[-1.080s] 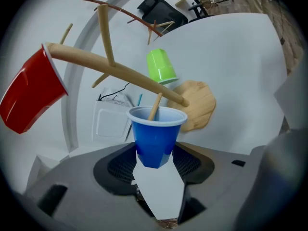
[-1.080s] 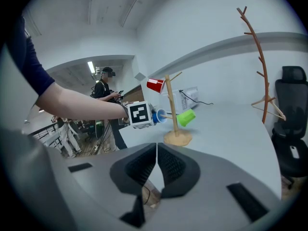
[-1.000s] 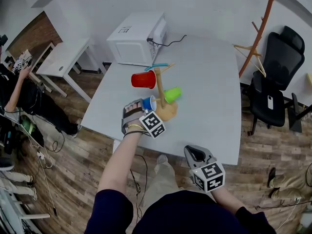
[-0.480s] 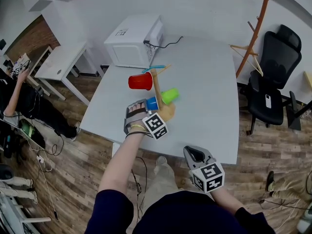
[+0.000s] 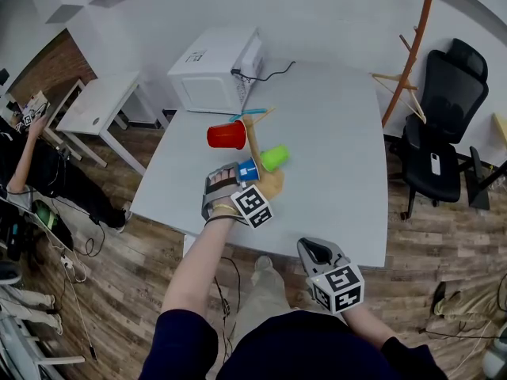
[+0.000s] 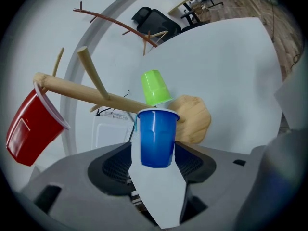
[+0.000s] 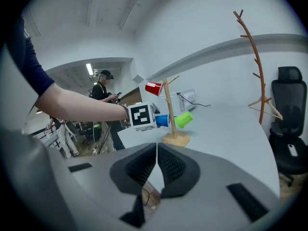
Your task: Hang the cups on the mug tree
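Our left arm reaches out over the table, wrist tipped down. The left gripper has its jaws closed on the base of the blue cup. The cup lies nearly level, its long axis in line with the gripper, and its mouth faces the trunk of the mug tree just to its right. A red cup and a green cup hang on the tree. Farther right and nearer us, our right gripper points toward the tree, jaws pressed together on nothing.

Navy sleeves; grey left gripper; grey right gripper
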Demonstrator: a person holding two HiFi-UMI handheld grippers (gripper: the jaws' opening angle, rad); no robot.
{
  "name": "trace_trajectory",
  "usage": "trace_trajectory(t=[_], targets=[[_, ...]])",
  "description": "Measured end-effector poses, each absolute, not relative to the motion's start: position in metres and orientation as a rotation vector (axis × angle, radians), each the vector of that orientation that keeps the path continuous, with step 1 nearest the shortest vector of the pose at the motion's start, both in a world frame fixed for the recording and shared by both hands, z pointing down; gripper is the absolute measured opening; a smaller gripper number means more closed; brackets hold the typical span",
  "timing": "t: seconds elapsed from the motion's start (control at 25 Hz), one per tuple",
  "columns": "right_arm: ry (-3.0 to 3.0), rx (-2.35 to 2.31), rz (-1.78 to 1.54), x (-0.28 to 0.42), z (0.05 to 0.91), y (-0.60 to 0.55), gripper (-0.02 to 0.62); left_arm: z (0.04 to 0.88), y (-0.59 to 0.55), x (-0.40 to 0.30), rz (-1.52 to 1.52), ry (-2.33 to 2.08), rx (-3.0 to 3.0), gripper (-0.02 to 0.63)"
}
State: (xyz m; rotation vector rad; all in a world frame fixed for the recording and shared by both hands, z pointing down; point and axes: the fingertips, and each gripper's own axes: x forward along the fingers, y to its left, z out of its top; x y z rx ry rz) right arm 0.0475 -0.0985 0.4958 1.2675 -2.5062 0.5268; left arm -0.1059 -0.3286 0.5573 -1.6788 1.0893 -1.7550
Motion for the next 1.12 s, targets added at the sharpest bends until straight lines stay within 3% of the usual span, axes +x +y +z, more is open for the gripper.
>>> trace_trajectory(t=[0.24, 1.12], targets=[[-2.509, 1.264, 0.523, 0.049, 0.495, -0.097, 0.032, 0.556, -0.327, -0.107, -1.739, 1.108, -1.701, 0.290], [-2.543, 1.218, 0.467, 0.052, 0.487, -0.065, 0.032, 0.541, -0.283, -0.115, -1.688, 1.265, -1.794, 0.288]])
